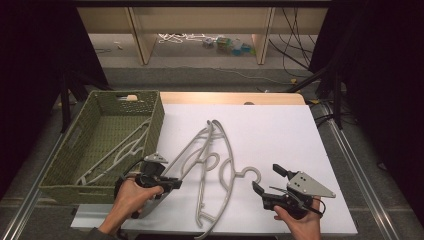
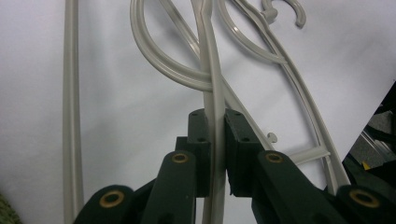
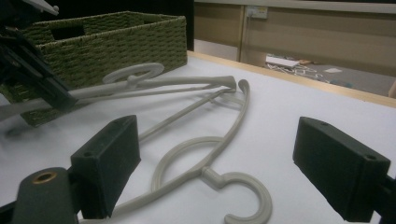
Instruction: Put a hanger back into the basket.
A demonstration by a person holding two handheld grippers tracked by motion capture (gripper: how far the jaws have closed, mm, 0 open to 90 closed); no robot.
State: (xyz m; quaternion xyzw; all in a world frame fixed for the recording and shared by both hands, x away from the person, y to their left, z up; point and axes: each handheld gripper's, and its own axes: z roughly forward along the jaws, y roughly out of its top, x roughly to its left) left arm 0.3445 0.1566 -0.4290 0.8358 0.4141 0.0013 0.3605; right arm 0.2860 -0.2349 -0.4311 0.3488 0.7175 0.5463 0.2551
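Note:
Two grey plastic hangers lie crossed on the white table (image 1: 280,130). My left gripper (image 1: 172,184) (image 2: 215,126) is shut on one arm of the left hanger (image 1: 192,147) (image 2: 212,70); the pads press on both sides of the thin bar. In the right gripper view that hanger (image 3: 163,84) slopes up toward the left gripper (image 3: 32,70), with its near end off the table. The second hanger (image 1: 227,175) (image 3: 247,191) lies flat, its hook pointing toward my right gripper (image 1: 267,179) (image 3: 224,163), which stands open just short of the hook.
A green woven basket (image 1: 150,125) (image 3: 116,42) stands at the table's left with a third grey hanger (image 1: 117,155) inside. A wooden strip (image 1: 230,97) runs along the far edge. Beyond are shelf legs and cables on the floor.

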